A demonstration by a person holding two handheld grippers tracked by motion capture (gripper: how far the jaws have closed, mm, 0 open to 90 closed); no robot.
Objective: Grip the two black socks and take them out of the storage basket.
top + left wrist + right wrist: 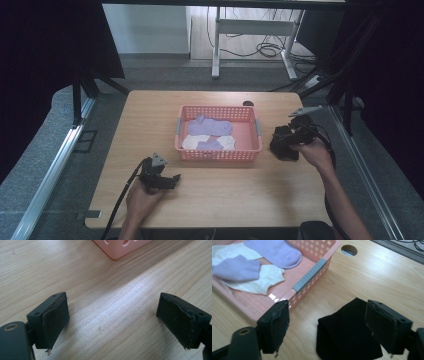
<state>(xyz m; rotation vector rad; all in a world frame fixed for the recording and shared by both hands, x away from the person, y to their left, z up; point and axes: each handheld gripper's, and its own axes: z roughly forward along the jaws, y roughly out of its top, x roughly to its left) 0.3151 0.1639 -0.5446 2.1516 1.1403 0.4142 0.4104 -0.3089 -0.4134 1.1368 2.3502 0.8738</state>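
1. High view: one wooden table (215, 195) carries one pink basket (218, 155) near its middle, and two hand-held grippers work at its near side.
2. Four socks lie inside the basket: two purple and two white. The larger purple sock (210, 126) lies toward the far side, the smaller purple sock (209, 145) toward the near wall, with one white sock (194, 142) on its left and one white sock (228, 142) on its right.
3. One black folded cloth (348, 332) lies on the table just right of the basket, apart from its wall.
4. The left gripper (175, 178) is held low over bare wood, in front of the basket's near-left corner. In the left gripper view its two jaws are spread wide, with nothing but table between them.
5. The right gripper (327, 323) is at the black cloth. In the right gripper view its two jaws are spread wide on either side of the cloth, not pinching it.
6. One round hole (349, 250) is cut in the table beyond the basket's far-right corner.
7. One grey handle strip (309, 276) shows on the basket's right wall.
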